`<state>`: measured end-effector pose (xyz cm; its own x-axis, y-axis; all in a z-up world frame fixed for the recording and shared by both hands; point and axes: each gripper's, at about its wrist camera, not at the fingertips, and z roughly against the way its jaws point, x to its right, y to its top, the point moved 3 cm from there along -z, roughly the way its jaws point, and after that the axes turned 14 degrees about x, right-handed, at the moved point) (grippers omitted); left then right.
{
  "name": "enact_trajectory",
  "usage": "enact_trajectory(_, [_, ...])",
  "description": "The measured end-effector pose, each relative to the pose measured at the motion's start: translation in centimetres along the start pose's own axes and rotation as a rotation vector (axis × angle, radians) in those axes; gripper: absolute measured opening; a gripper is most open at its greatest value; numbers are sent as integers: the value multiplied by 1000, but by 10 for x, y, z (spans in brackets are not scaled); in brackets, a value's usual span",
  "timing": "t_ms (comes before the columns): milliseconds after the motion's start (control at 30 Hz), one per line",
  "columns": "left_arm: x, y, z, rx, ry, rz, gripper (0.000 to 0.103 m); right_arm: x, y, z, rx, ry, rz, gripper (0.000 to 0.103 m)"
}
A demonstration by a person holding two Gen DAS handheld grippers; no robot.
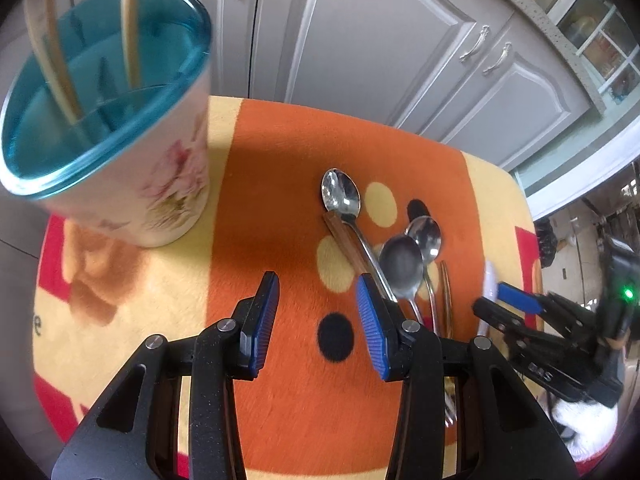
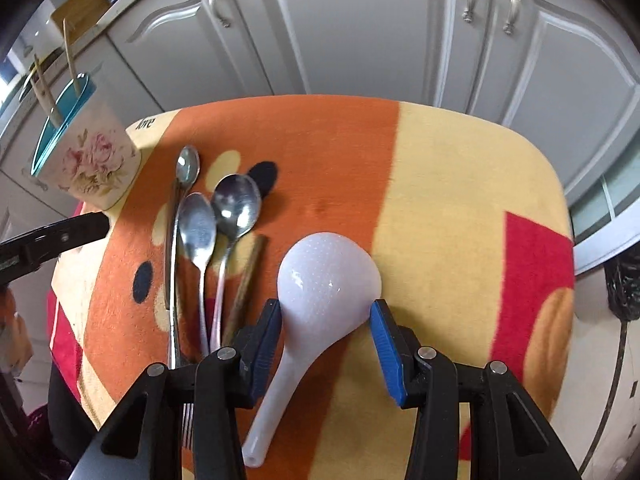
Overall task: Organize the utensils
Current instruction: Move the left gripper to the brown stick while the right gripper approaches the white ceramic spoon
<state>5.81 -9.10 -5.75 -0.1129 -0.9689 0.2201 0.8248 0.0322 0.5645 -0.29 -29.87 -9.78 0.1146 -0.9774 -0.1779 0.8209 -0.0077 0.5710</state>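
Chopsticks (image 1: 60, 60) already in floral cup (image 1: 160, 184). Three metal spoons (image 2: 198, 228) and white rice paddle (image 2: 320, 292) left on bench (image 2: 460, 200). Your right gripper (image 2: 326, 336) apart, straddling paddle; left gripper (image 1: 316, 320) apart, empty, spoons at its 1 o'clock.

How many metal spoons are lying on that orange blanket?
3. The farthest spoon lies nearest the floral cup; the middle spoon and the right spoon lie side by side beside it. Their handles run under the hand-held gripper, so more could be hidden.
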Motion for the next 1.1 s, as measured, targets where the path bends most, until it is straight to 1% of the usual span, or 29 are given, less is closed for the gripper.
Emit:
enact_trajectory(167, [5,1,-24,-38,10,-3,39,6,-1,8,7,9,-8,44])
enact_trajectory(367, [11,4,-44,-52,8,9,39,5,-1,9,3,22,2,44])
enact_trajectory(500, [16,6,-52,-52,27,-6,38,15,0,23,8,30,8,44])
enact_trajectory(533, [18,7,-53,-50,33,-12,36,14,0,24,10,32,11,44])
enact_trajectory(567, [19,9,-55,-50,37,-18,30,13,1,25,11,34,16,44])
enact_trajectory(600, [20,10,-57,-52,37,-23,28,13,1,26,11,36,19,44])
enact_trajectory(633, [20,11,-57,-51,34,-28,20,14,1,26,10,36,20,44])
enact_trajectory(667, [20,11,-57,-53,26,-27,17,15,1,26,9,34,18,44])
enact_trajectory(767, [18,7,-55,-57,-10,-30,17,18,-1,23,-1,30,5,44])
enact_trajectory(833, [12,2,-49,-75,-28,-36,17,16,-1,20,-8,33,-1,44])
enact_trajectory(967, [-2,-7,-40,-105,-39,-42,16,14,-5,13,-25,31,4,44])
enact_trajectory(1033, [-7,-10,-37,-111,-34,-50,16,12,-3,9,-17,26,8,47])
enact_trajectory(1100, [-11,-11,-33,-115,-30,-49,16,7,-2,6,-22,14,27,53])
